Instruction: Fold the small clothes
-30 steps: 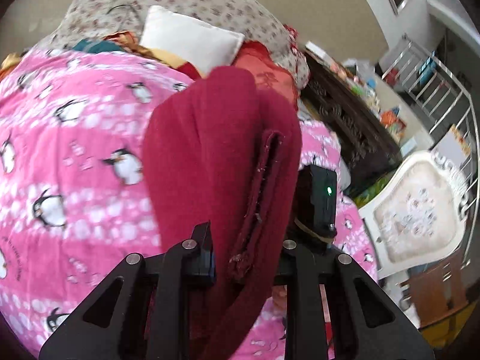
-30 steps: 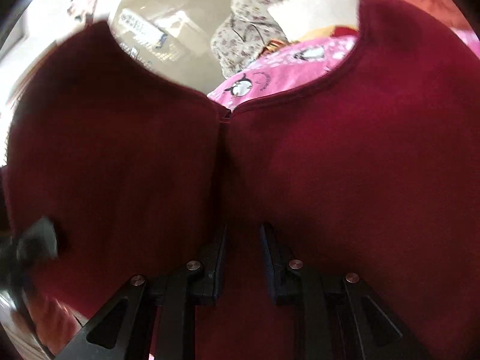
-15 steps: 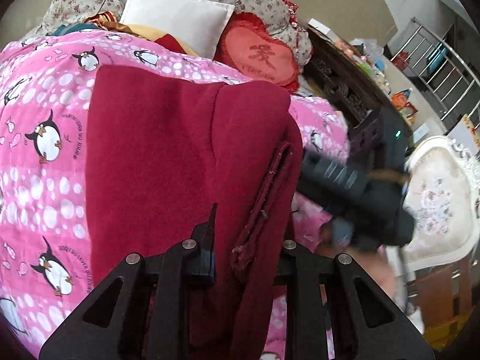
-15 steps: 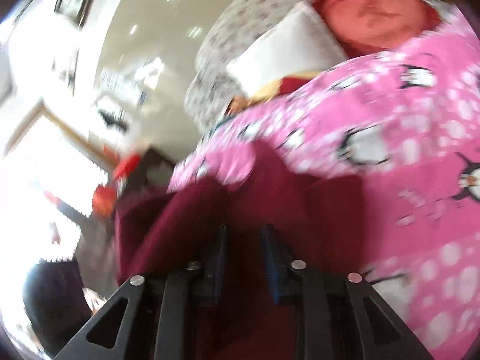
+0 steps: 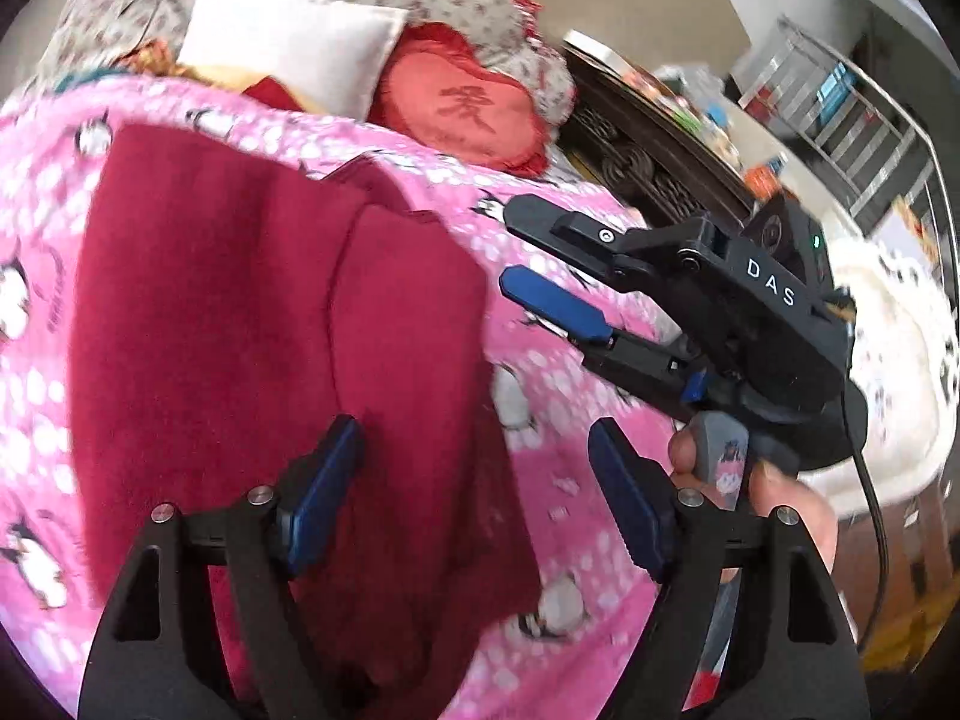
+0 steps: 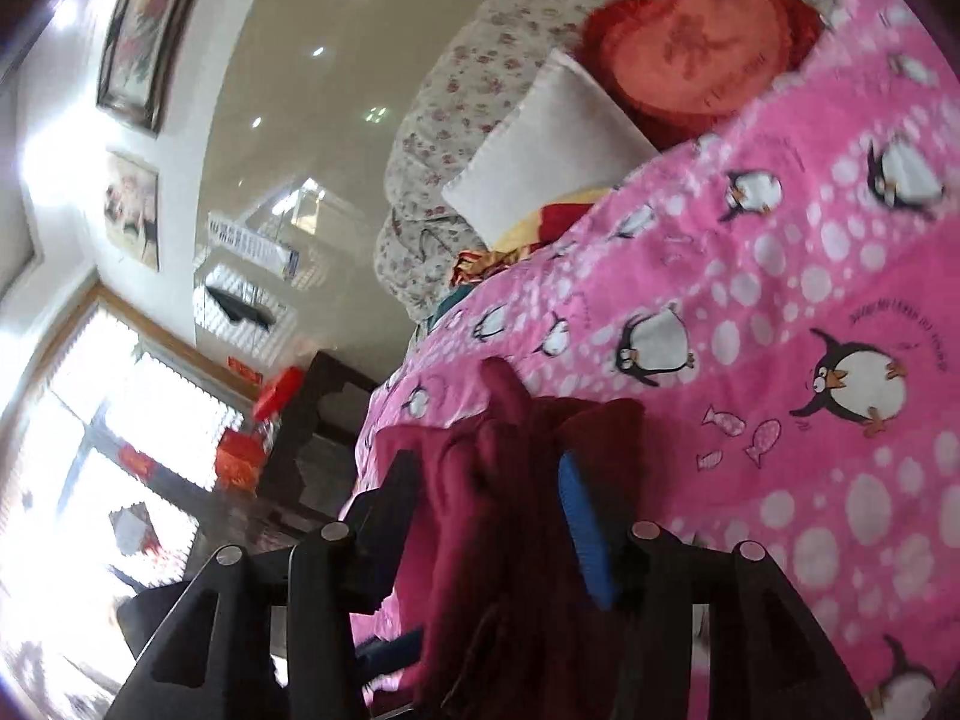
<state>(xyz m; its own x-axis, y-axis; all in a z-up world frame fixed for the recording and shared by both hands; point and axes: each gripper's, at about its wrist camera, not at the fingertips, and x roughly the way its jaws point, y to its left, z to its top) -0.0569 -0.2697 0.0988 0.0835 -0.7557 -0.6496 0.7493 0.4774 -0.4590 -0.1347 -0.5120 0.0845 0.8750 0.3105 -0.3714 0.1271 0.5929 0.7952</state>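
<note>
Dark red garment: lying folded on the pink penguin blanket, near its right edge. Left gripper: jaws just opening, straddling the garment's near edge unpressed. Right gripper: jaws opening, holding nothing.

Looks like someone's bedroom at home: a bed with a pink penguin blanket, white pillow, red heart cushion, framed pictures on the wall, dark carved wooden furniture.
</note>
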